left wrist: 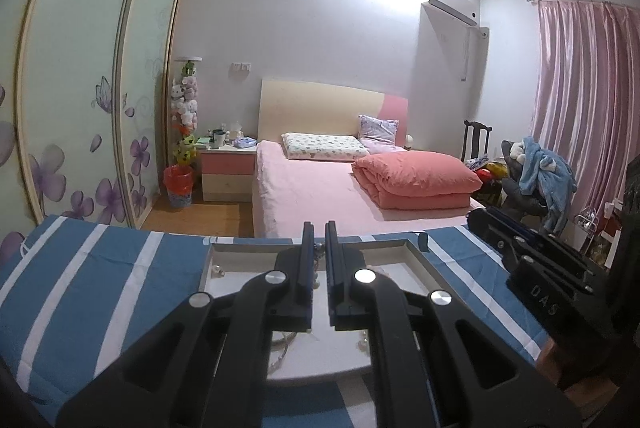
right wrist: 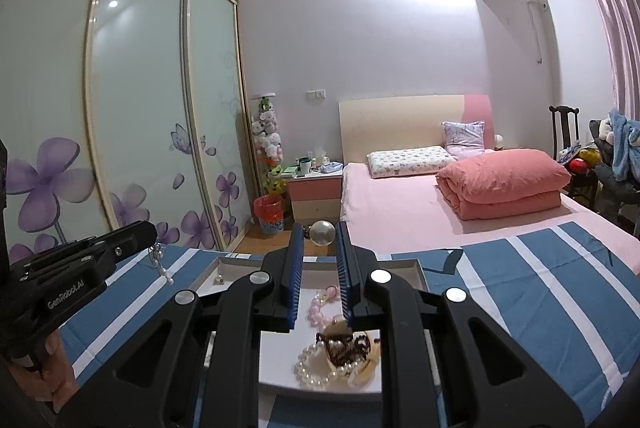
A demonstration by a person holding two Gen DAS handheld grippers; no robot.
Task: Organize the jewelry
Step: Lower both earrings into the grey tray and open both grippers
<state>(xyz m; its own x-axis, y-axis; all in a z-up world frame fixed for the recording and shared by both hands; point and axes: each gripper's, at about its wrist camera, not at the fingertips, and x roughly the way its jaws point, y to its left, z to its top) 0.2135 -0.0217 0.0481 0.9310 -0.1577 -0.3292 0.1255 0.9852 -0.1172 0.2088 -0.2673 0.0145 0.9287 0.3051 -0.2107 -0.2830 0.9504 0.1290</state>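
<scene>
Blue-and-white striped cloth (left wrist: 100,280) covers the near surface, and a shallow white tray (right wrist: 408,268) sits on it; both gripper bodies hide much of the tray floor in each view.

In the right wrist view the left gripper (right wrist: 150,234) enters from the left edge, angled up and to the right, its tips above the cloth just left of the tray's far corner. A thin beaded piece, probably an earring (right wrist: 162,266), dangles from those tips with a small pearl at its lower end. The left wrist view shows the jaws drawn nearly together with only a narrow slot between them, and something small and dark is caught at the tips, too blurred to name with certainty. Part of a white chain (left wrist: 282,344) shows below the left fingers, mostly covered.

Further right, the right gripper (right wrist: 320,240) points forward over the tray with its jaws well apart and nothing between them. A clear ball (right wrist: 323,233) shows through the gap, beyond the tray. Below the jaws, inside the tray, lie pink beads (right wrist: 320,306), a pearl bracelet (right wrist: 316,368) and a cream and dark-brown clip (right wrist: 344,344), heaped together and touching.
</scene>
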